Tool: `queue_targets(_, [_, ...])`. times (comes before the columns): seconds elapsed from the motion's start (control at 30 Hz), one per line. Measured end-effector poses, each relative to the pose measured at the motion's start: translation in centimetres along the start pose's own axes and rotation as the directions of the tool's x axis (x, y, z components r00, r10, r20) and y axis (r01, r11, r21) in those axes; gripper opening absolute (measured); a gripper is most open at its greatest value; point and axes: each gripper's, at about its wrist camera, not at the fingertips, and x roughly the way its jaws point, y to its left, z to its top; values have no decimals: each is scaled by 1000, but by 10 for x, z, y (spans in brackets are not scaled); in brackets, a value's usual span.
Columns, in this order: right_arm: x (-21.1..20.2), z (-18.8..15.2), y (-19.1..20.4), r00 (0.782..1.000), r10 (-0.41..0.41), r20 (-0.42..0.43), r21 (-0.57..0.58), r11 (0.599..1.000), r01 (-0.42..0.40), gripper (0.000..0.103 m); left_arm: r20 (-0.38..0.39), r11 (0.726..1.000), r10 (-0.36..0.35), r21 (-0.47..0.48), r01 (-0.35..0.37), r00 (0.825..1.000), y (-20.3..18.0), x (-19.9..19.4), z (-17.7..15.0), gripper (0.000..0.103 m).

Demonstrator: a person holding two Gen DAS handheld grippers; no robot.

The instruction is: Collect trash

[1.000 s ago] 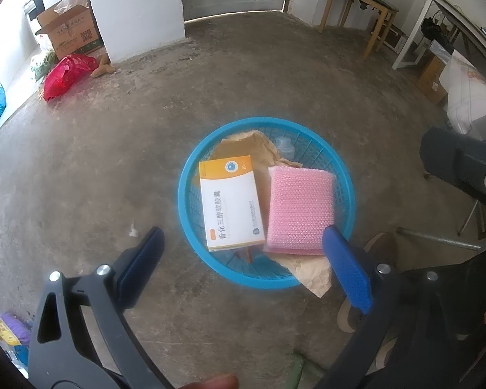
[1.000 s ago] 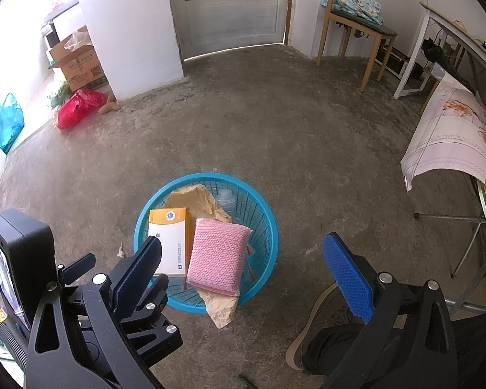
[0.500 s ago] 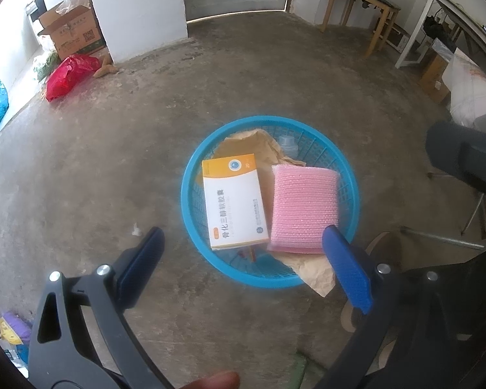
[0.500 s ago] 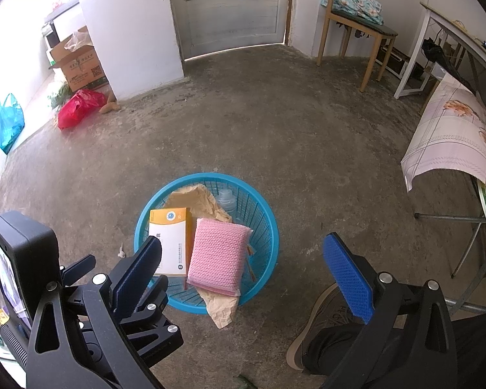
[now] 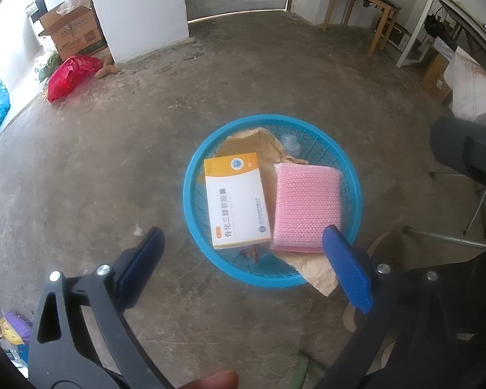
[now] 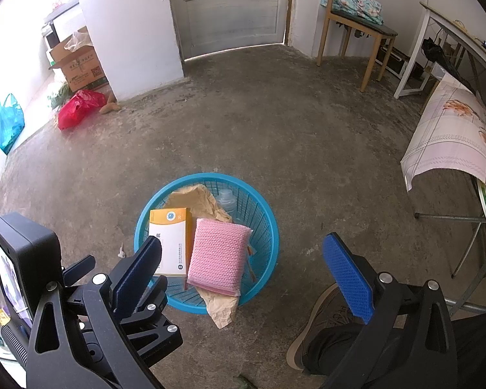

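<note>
- Blue basket on concrete floor; inside: white-and-orange box, pink sponge beside it, crumpled brown paper and clear bottle underneath.
- Paper corner draped over near rim.
- Left gripper spread wide, empty, above basket.
- Right gripper likewise spread, empty.
- Shoe just beside basket; red bag and cardboard box well apart.
</note>
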Motion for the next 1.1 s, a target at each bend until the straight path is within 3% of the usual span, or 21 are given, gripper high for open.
queue_targets(1.1, [2, -1, -1, 1000, -5, -7, 4, 1000, 5, 97, -27, 1000, -6, 2, 7, 1000, 0, 9, 6, 94])
